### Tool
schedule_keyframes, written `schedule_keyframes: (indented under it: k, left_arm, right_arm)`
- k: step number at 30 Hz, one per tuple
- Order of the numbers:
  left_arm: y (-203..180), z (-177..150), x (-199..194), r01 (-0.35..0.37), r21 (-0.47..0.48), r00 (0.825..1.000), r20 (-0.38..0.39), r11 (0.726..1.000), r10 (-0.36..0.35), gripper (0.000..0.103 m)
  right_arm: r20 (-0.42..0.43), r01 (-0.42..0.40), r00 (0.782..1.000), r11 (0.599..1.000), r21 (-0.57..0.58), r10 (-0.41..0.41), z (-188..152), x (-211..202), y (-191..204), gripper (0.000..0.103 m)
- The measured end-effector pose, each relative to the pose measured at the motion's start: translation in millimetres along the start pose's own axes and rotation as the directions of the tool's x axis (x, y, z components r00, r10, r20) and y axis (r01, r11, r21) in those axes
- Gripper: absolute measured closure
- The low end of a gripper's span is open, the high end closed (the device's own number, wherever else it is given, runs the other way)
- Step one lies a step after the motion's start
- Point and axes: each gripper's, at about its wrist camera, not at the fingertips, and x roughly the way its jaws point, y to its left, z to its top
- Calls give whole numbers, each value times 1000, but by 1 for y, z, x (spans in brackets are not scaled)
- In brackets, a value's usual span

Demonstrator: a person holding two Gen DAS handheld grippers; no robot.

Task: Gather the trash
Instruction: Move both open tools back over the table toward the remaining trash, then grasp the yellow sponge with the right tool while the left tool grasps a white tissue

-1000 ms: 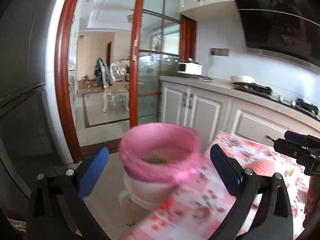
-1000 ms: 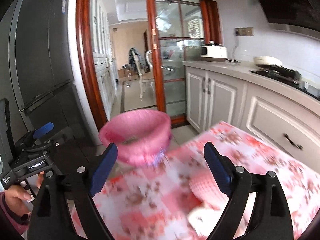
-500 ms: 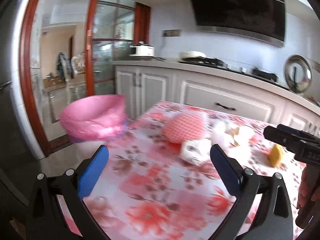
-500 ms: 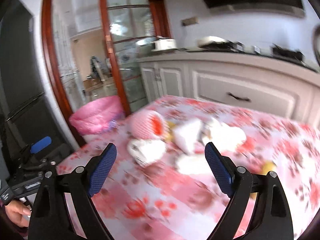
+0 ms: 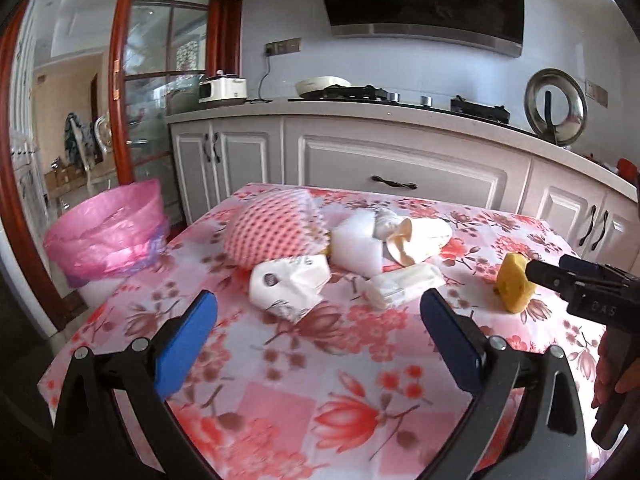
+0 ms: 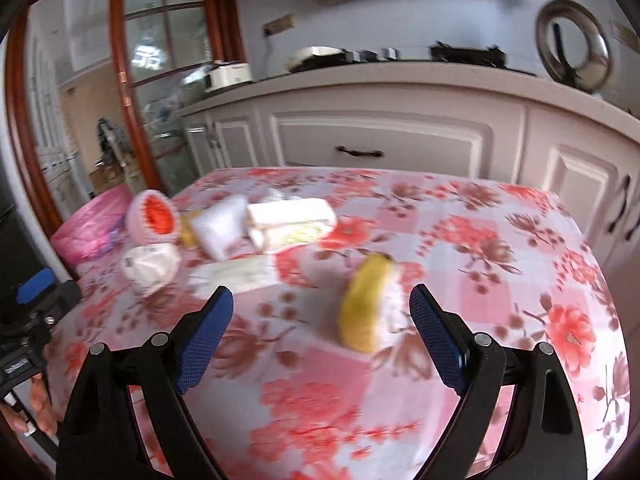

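Observation:
On the floral tablecloth (image 5: 288,380) lies a heap of trash: a pink foam net (image 5: 268,232), a crumpled white packet (image 5: 290,284), a white foam block (image 5: 358,246), a flat white wrapper (image 5: 404,284) and a yellow peel piece (image 5: 514,282). My left gripper (image 5: 318,332) hovers open just short of the packet. My right gripper (image 6: 322,326) is open too, with the yellow peel (image 6: 366,304) lying between and just beyond its fingers. The pink-lined bin (image 5: 108,236) stands off the table's left end.
Grey kitchen cabinets (image 5: 392,176) and a counter with a stove run behind the table. A glass door with a red frame (image 5: 120,80) is at the left. The right gripper's body (image 5: 588,292) reaches in from the right of the left wrist view, held by a hand (image 5: 616,368).
Both views have swung right from the pink bin to the tabletop trash. The left gripper now faces the white packet and the right gripper has closed in on the yellow peel.

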Motion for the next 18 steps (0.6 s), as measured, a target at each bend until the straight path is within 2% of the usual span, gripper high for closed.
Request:
schedule_keyframes:
  k: [5,8,14,15,17,18]
  left_arm:
    - [-13,5,28,34,32,999,-32,999,-33,5]
    - [-24,8,46,57,82,997,-50,995,-53,5]
    - [-37,15,84,136,118,986,-108,984,-124,5]
    - [-39,17,90,147,117,984,-118,982,-133,6]
    - [-41,19,100,166,112,979,-135,980,-150,9]
    - [-42,20,105,177,109,976,-145,978,-160,11]
  right_arm:
    - [-53,63,997,998,13,-62,-1,28,-17,19]
    - [-80,91,993,996,23,-89,-1,41,-19,25]
    - [-136,97,987,994,48,-90,-1,57,-24,34]
    - [-145,97,985,994,43,-90,-1,59,-23,40]
    - [-168,90,982,996,30,-83,-1,64,-22,60]
    - [-174,84,982,996,29,-77,-1,65,-22,64]
